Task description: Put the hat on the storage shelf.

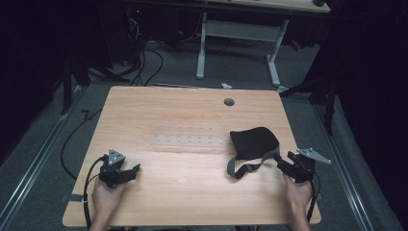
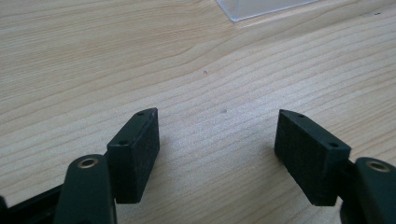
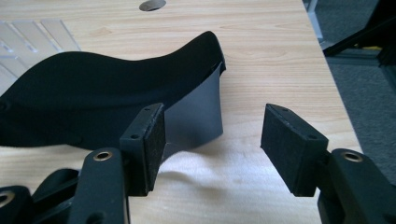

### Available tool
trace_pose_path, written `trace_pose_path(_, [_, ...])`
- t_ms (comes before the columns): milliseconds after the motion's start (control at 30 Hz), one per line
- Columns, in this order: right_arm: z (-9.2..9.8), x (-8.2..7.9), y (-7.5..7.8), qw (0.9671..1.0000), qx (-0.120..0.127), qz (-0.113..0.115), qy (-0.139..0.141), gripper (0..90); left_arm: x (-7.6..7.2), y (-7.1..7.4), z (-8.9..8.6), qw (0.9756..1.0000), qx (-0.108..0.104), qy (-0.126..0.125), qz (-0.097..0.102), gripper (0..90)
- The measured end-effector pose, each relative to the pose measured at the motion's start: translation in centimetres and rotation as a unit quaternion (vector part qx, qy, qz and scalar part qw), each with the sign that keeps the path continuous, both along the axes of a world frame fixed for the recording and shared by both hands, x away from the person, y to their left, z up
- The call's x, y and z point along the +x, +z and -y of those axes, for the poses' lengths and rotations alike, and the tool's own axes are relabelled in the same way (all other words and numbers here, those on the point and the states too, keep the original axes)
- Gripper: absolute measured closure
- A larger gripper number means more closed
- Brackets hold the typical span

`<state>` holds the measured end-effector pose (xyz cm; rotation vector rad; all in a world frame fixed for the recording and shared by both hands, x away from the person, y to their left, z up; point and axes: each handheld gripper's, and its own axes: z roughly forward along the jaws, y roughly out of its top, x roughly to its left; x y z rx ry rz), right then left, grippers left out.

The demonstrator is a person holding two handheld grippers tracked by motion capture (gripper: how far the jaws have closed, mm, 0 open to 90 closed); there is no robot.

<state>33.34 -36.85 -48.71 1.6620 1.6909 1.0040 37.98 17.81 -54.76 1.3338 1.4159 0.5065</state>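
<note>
Both grippers' fingers stood apart, empty; right gripper (image 1: pixel 287 164) probably should grab the grey strap (image 1: pixel 250 166) squarely near the tabletop's (image 1: pixel 192 192) right edge.

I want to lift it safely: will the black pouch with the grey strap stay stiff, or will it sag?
The black pouch probably sags: its edge curves softly. Its grey strap lies in loose loops, so it would likely dangle. It looks light and unlikely to roll.

Surface: a light wooden table (image 1: pixel 192 192) with a round cable hole (image 1: pixel 229 102) is carrying everything.
Centre: a clear plastic tray (image 1: pixel 190 139) is lying flat.
Right: a black fabric eye mask (image 1: pixel 254 142) is resting with its grey strap (image 1: pixel 245 167) trailing forward.
</note>
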Motion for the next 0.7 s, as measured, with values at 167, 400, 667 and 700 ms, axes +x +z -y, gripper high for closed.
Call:
trace_pose_path(167, [0.0,1.3,-0.1,0.9999,-0.003,-0.01,0.003,39.7,0.0,0.0,0.0,1.0,0.0,0.0,0.0,31.4])
trace_pose_path(400, [0.0,2.8,-0.2,0.9998,0.006,-0.019,0.001,39.8,0.0,0.0,0.0,1.0,0.0,0.001,0.0,31.4])
trace_pose_path(667, [0.1,4.9,-0.5,0.9993,0.009,-0.037,0.008,42.5,0.0,0.0,0.0,1.0,0.0,0.001,0.0,31.4])
trace_pose_path(700, [0.1,5.0,-0.4,0.9992,0.016,-0.037,0.007,42.8,0.0,0.0,0.0,1.0,0.0,0.001,0.0,31.4])
